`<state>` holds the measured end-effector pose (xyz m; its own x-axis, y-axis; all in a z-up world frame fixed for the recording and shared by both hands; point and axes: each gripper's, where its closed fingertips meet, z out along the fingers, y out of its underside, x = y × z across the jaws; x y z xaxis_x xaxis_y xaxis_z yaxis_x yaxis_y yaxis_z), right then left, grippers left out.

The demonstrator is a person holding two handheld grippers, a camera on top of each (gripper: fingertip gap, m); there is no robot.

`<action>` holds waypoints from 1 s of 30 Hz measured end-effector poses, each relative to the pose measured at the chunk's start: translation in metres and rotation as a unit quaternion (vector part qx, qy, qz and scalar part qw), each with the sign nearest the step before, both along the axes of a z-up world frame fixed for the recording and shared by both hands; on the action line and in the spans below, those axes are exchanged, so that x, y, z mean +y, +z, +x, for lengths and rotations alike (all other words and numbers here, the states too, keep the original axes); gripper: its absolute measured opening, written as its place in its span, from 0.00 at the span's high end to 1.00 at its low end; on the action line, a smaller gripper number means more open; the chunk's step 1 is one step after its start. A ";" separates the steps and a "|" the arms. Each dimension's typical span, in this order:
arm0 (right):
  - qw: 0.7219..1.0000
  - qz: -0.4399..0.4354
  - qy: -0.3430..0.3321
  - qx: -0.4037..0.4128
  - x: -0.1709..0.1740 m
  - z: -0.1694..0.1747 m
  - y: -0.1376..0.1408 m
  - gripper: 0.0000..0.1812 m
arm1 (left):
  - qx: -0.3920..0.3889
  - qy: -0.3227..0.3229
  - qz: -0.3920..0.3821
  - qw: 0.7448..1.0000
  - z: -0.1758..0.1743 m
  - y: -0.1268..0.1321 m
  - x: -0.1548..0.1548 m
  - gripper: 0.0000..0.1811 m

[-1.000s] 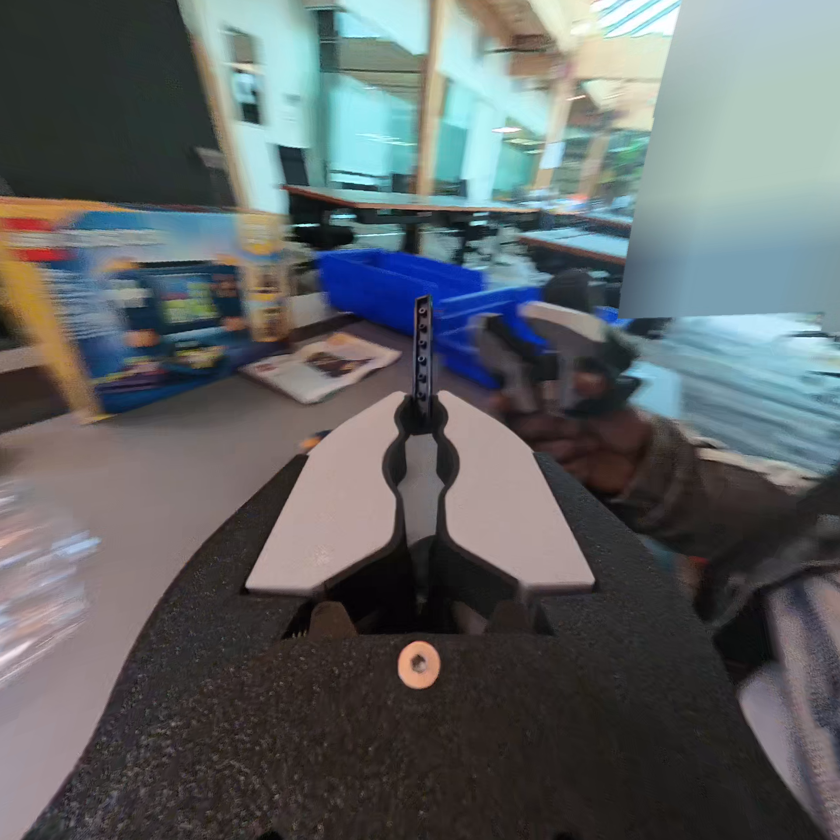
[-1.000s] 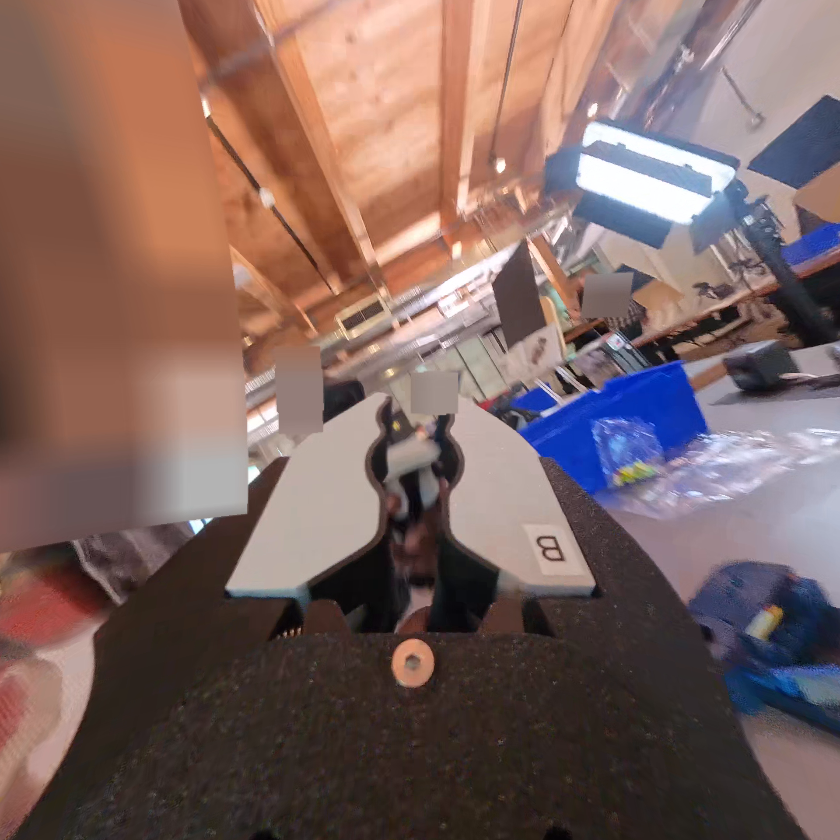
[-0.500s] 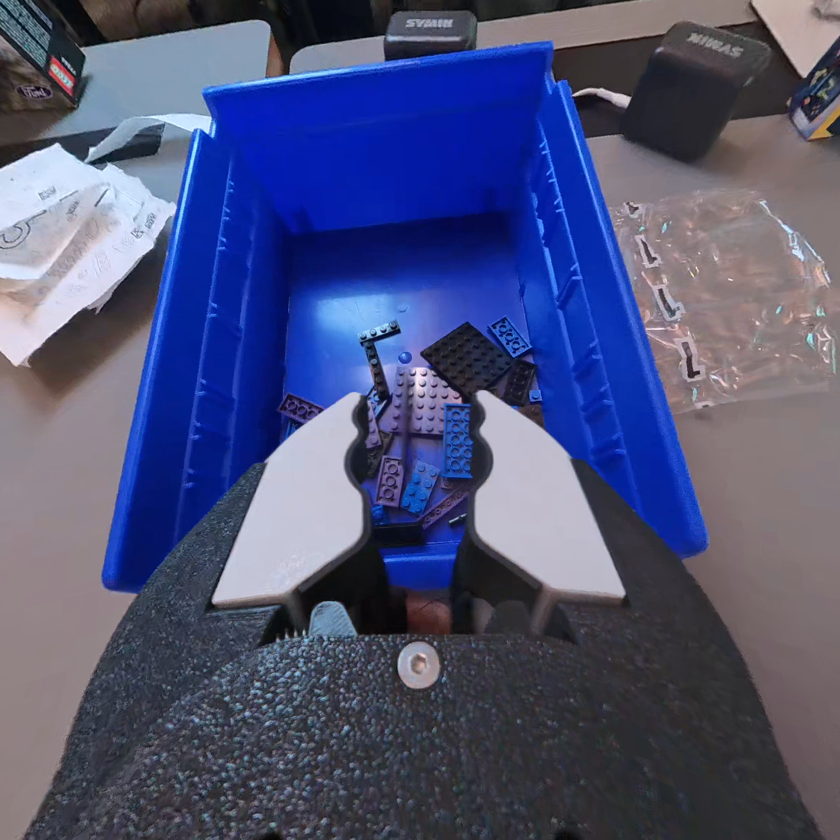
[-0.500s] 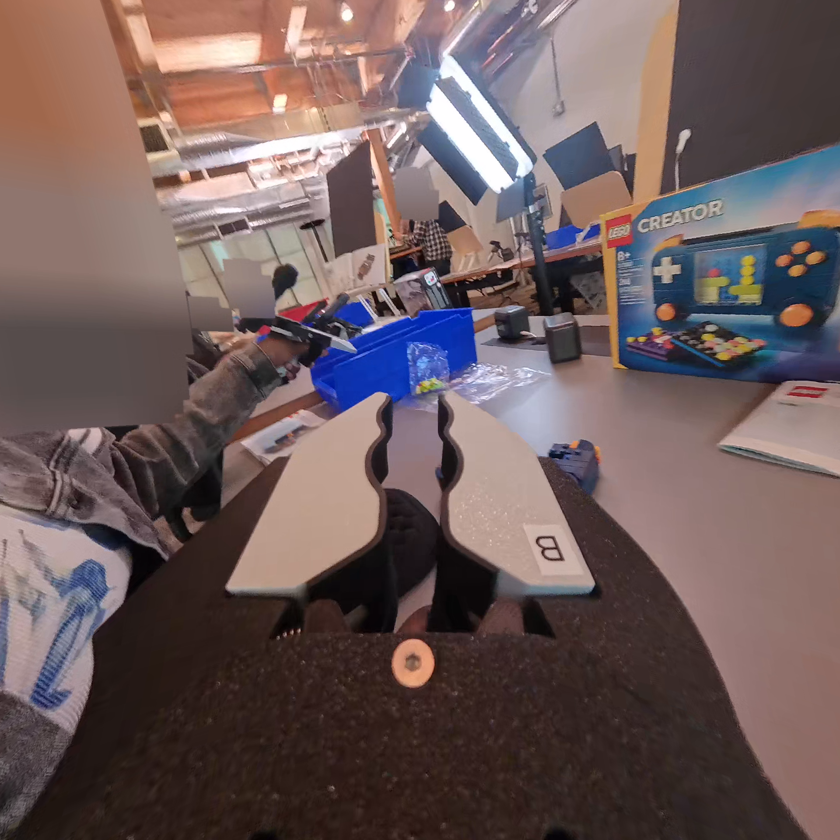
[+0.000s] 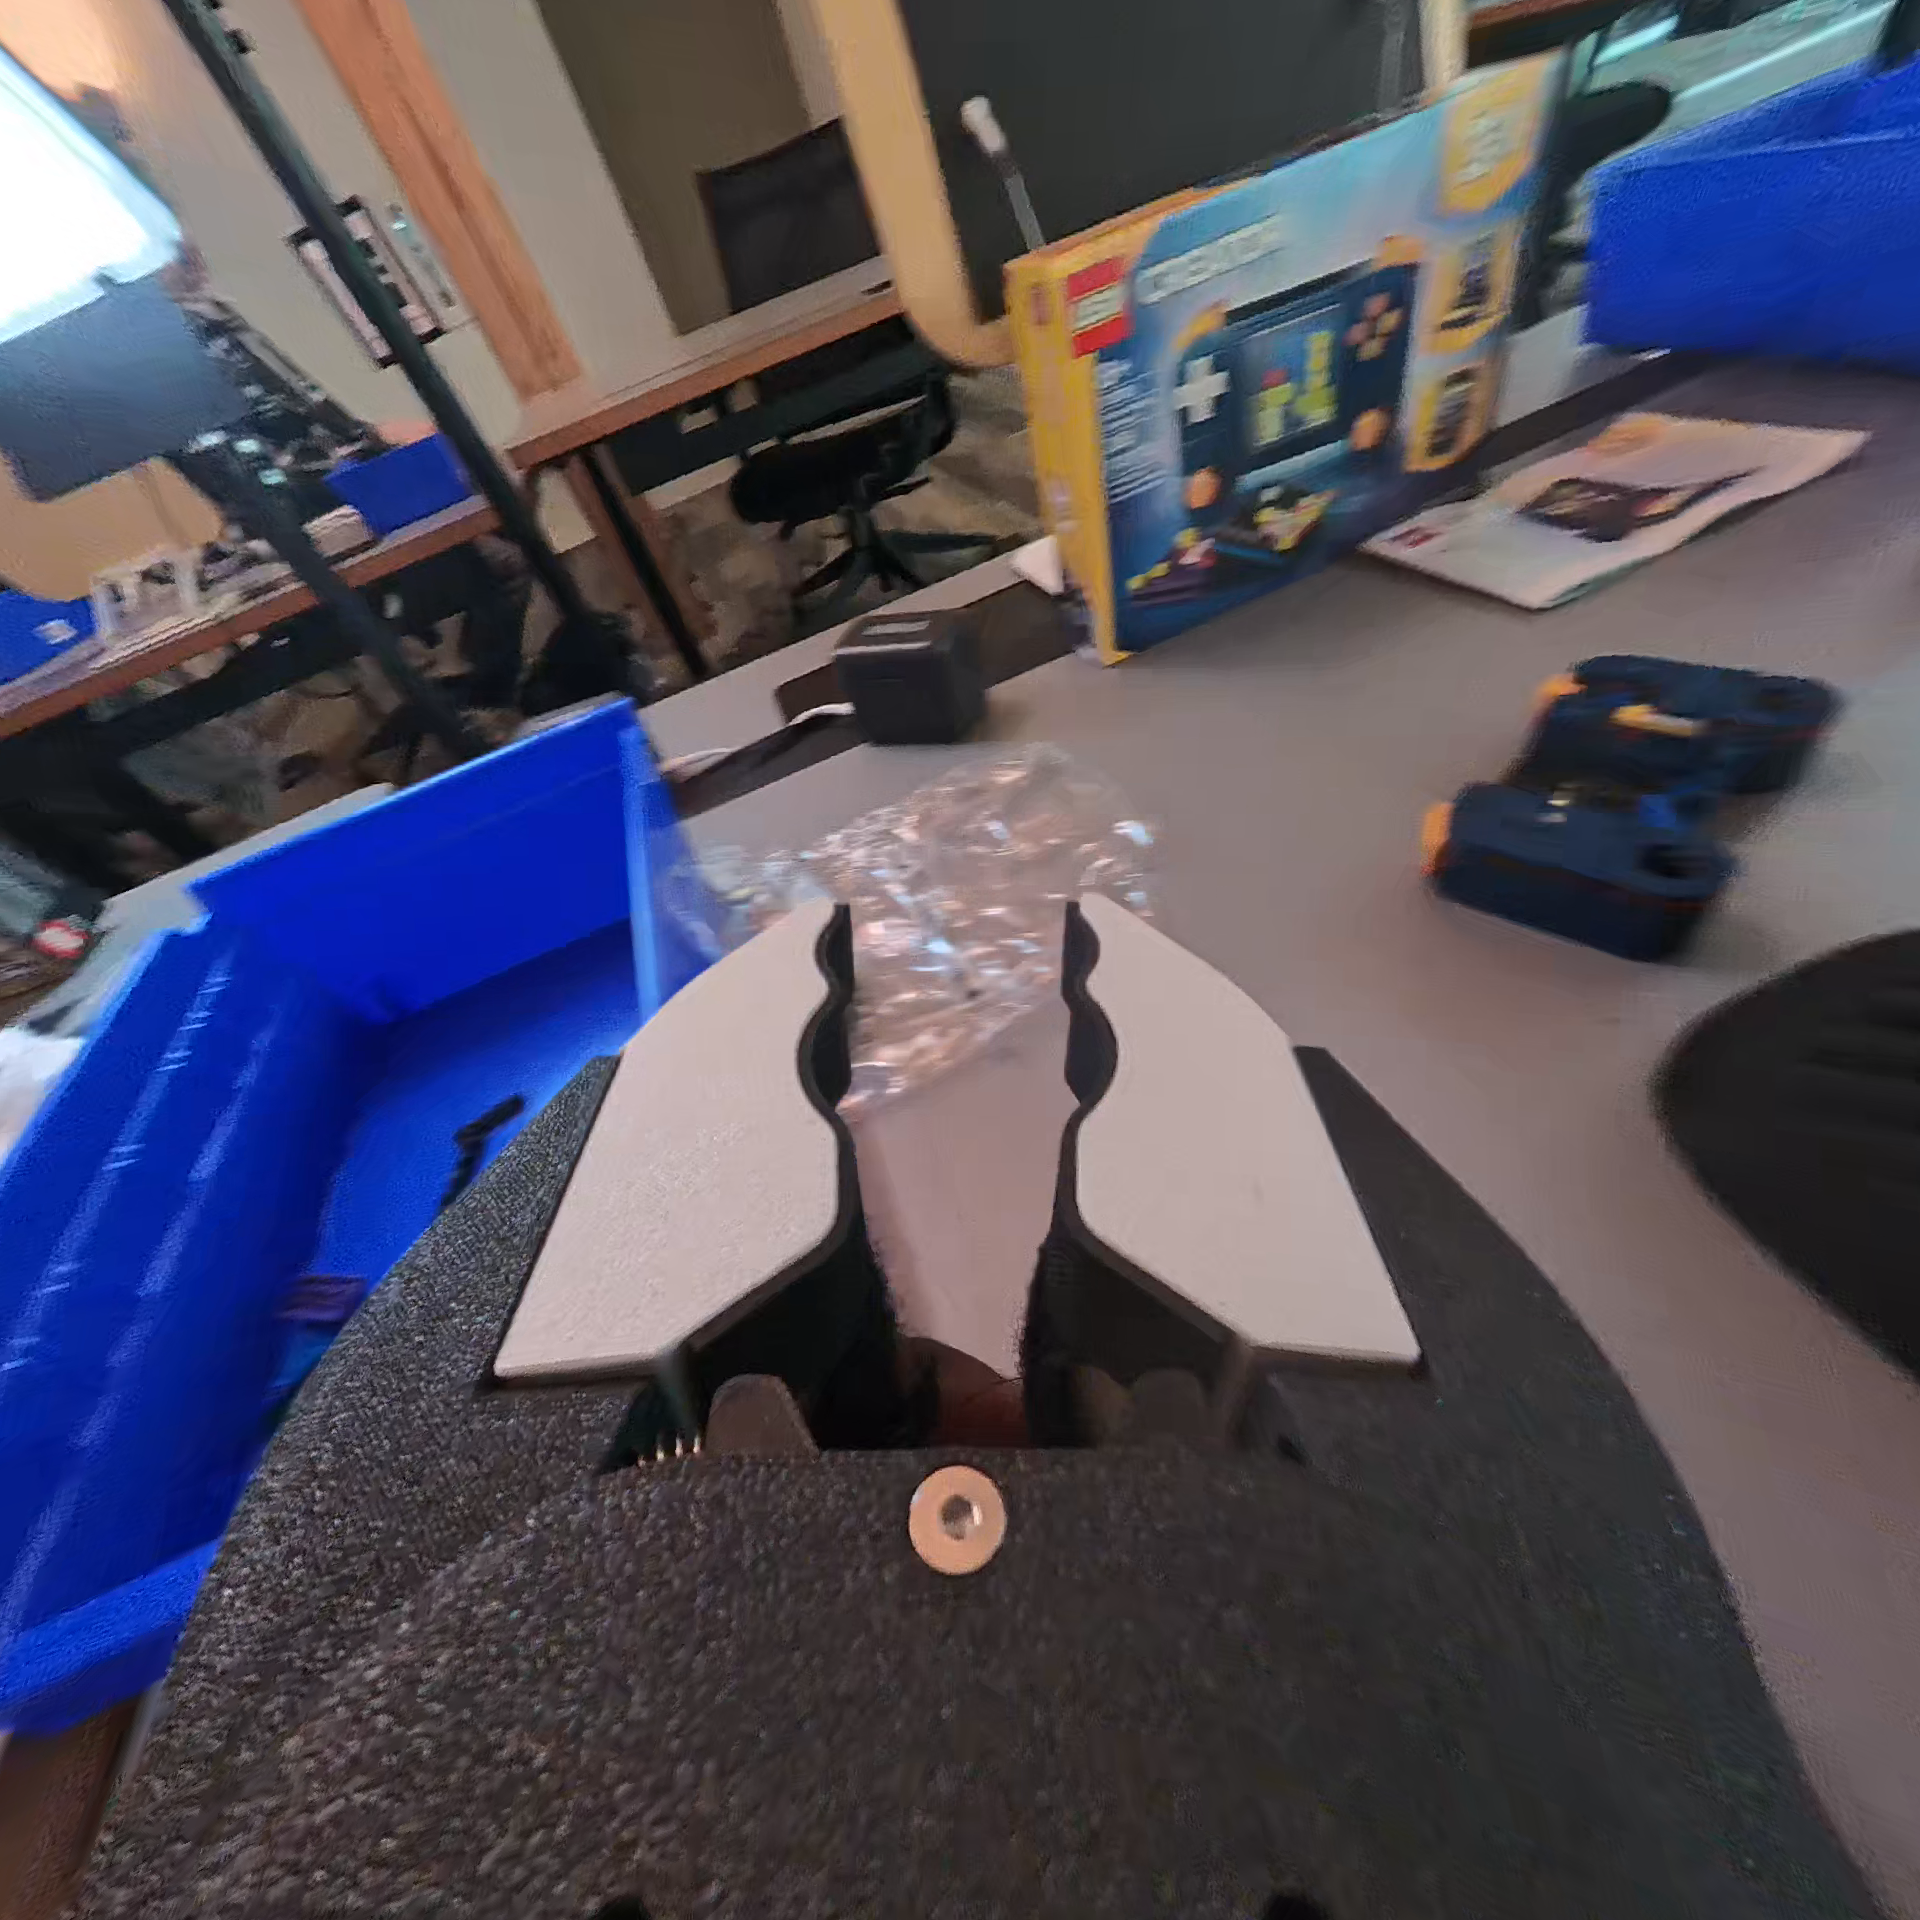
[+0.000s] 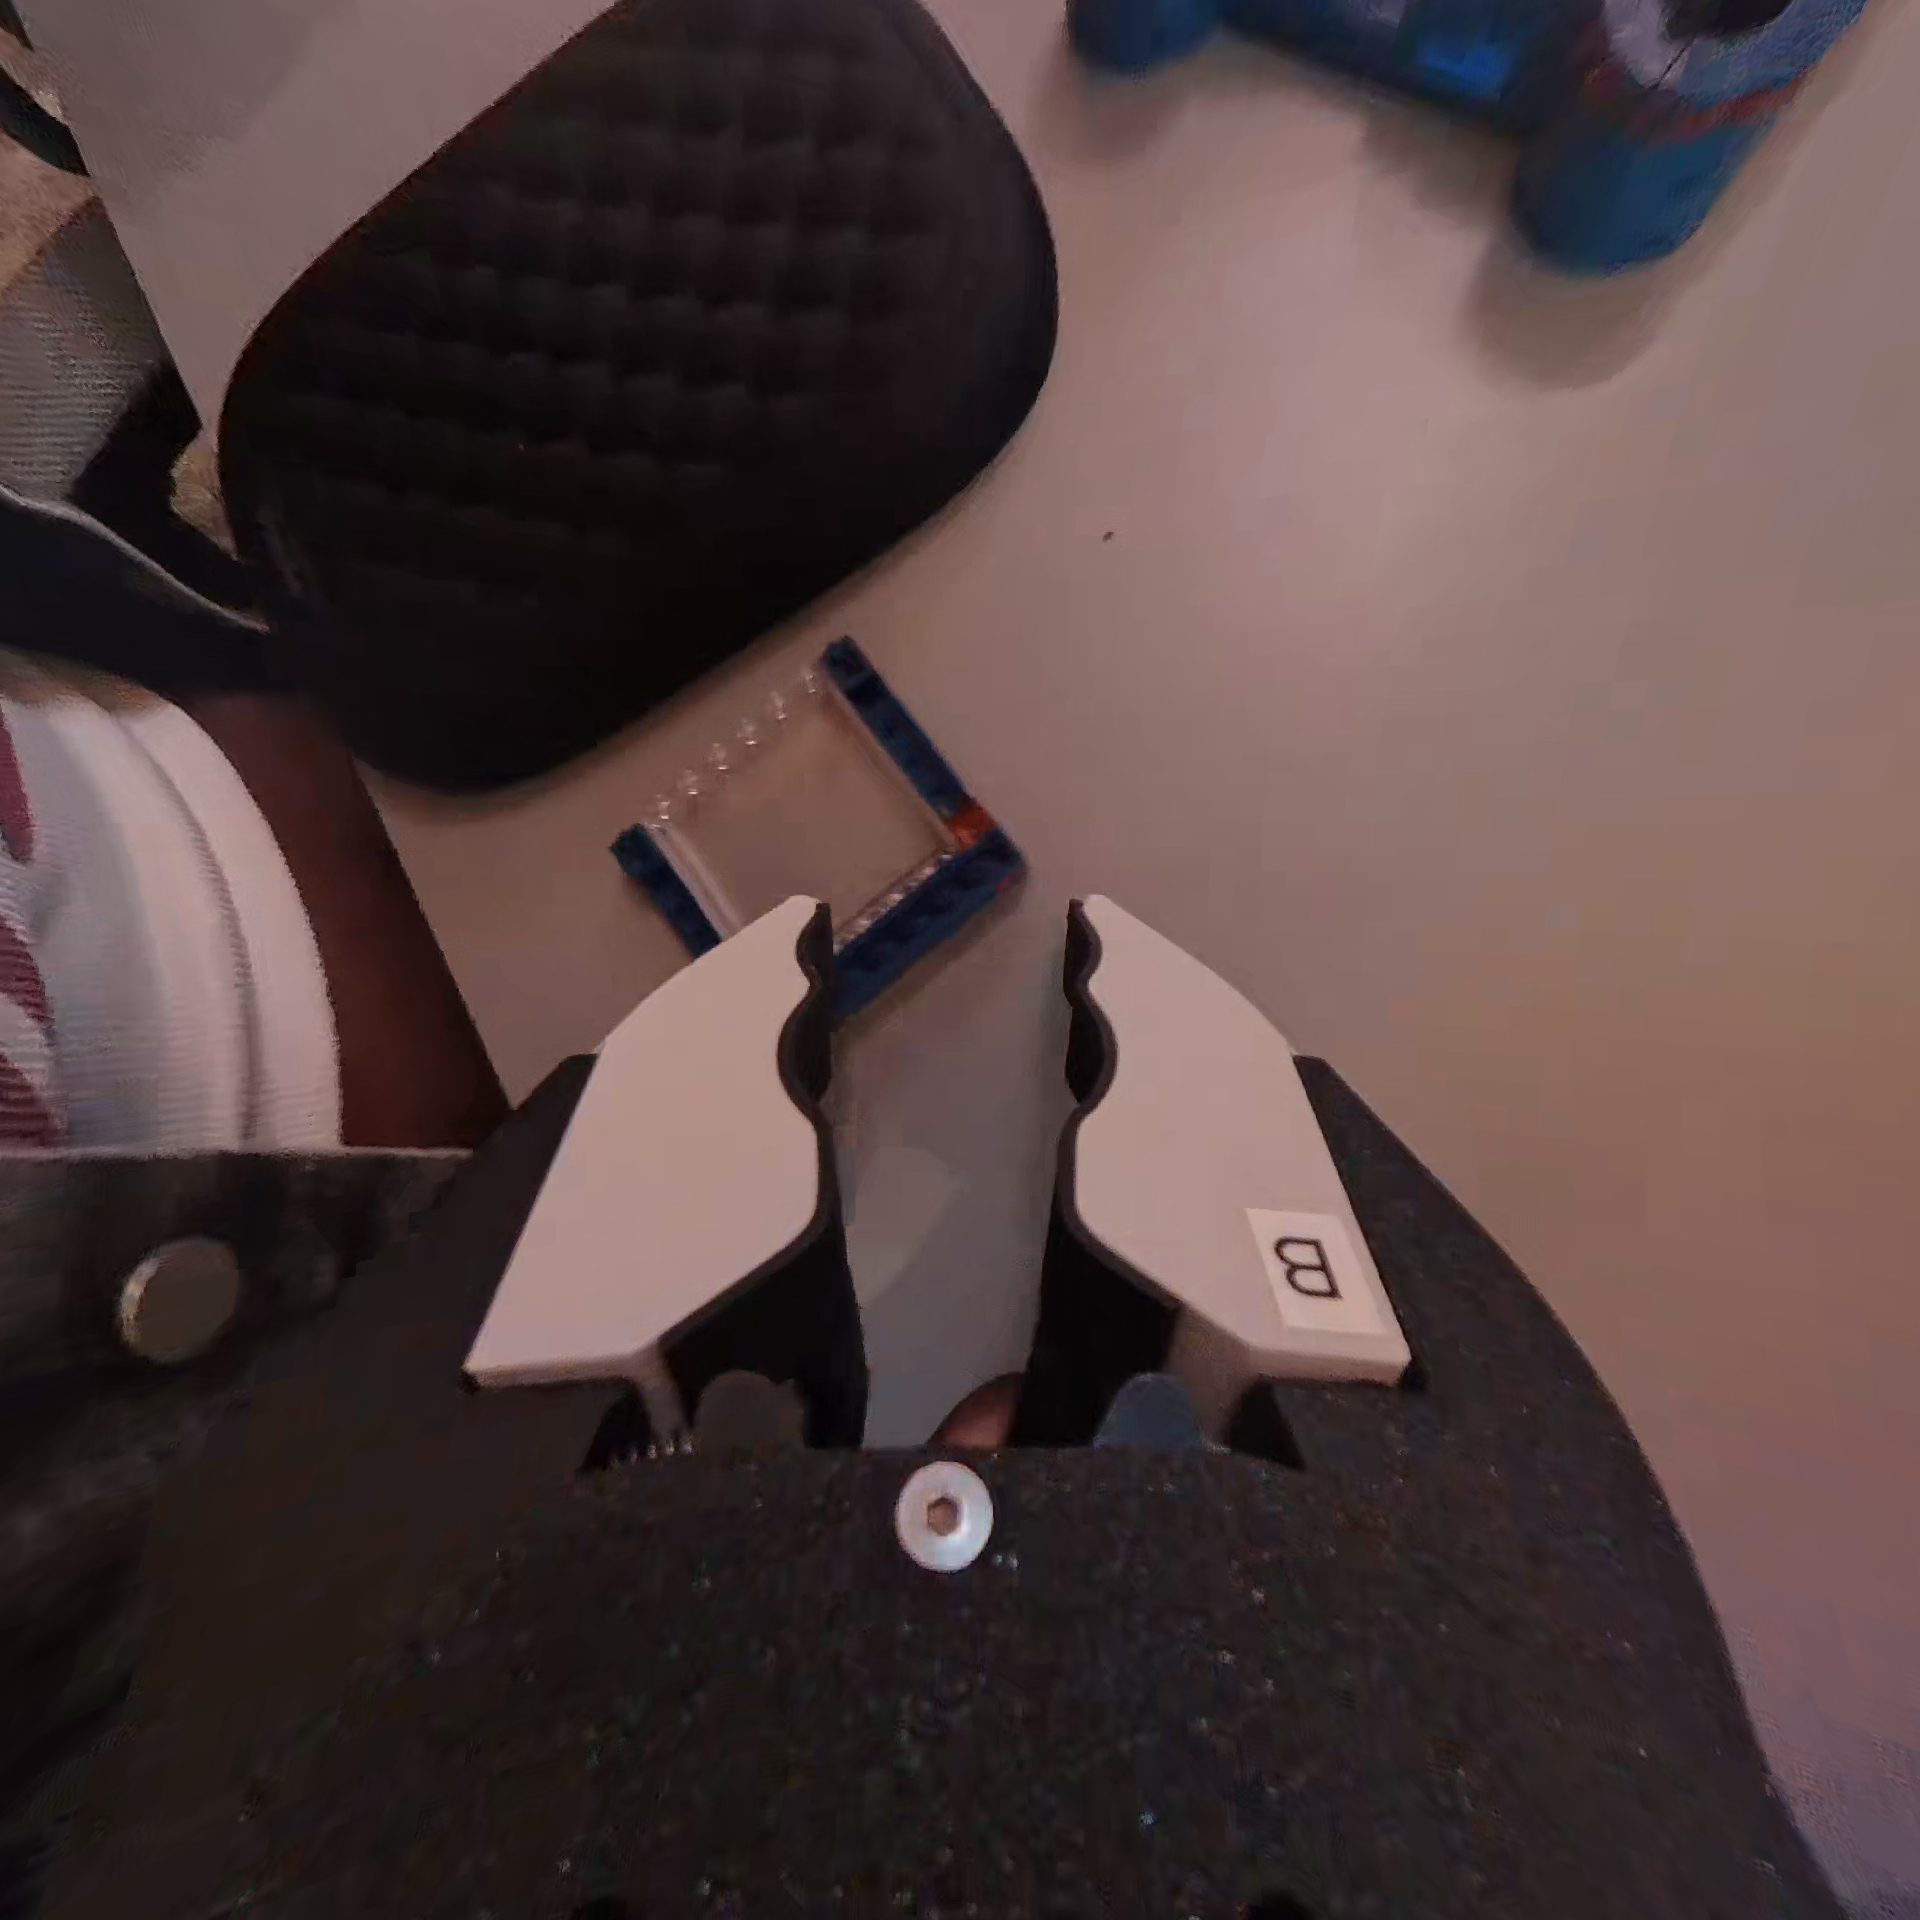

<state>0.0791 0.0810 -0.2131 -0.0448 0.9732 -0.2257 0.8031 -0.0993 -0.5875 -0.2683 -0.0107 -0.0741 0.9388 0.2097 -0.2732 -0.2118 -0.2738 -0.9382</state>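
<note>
jaws gape empty on both: left gripper [image 5: 958,914] over crinkled plastic bag [image 5: 935,883] beside blue bin [image 5: 416,883], right gripper [image 6: 948,914] just above square brick frame [image 6: 821,821] on table [image 6: 1455,727].

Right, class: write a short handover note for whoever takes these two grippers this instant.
Left gripper: open, empty, above the table between the blue bin and crumpled clear plastic bag.
Right gripper: open, empty, pointing down just right of a small square brick frame lying beside the black pad.
Partly built blue model sits farther off.
Nothing is held; what remains cannot be told.
</note>
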 end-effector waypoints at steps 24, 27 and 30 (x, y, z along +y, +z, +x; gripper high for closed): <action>0.921 0.244 0.077 0.294 -0.026 -0.073 0.085 0.93 | -0.278 -0.389 -0.080 0.875 0.271 -0.058 0.061 0.93; 0.924 0.212 0.082 0.308 -0.032 -0.081 0.083 0.95 | -0.303 -0.375 -0.093 0.871 0.261 -0.058 0.054 0.96; 0.915 0.217 0.082 0.329 -0.038 -0.089 0.089 0.96 | -0.298 -0.338 -0.101 0.887 0.248 -0.062 0.049 0.96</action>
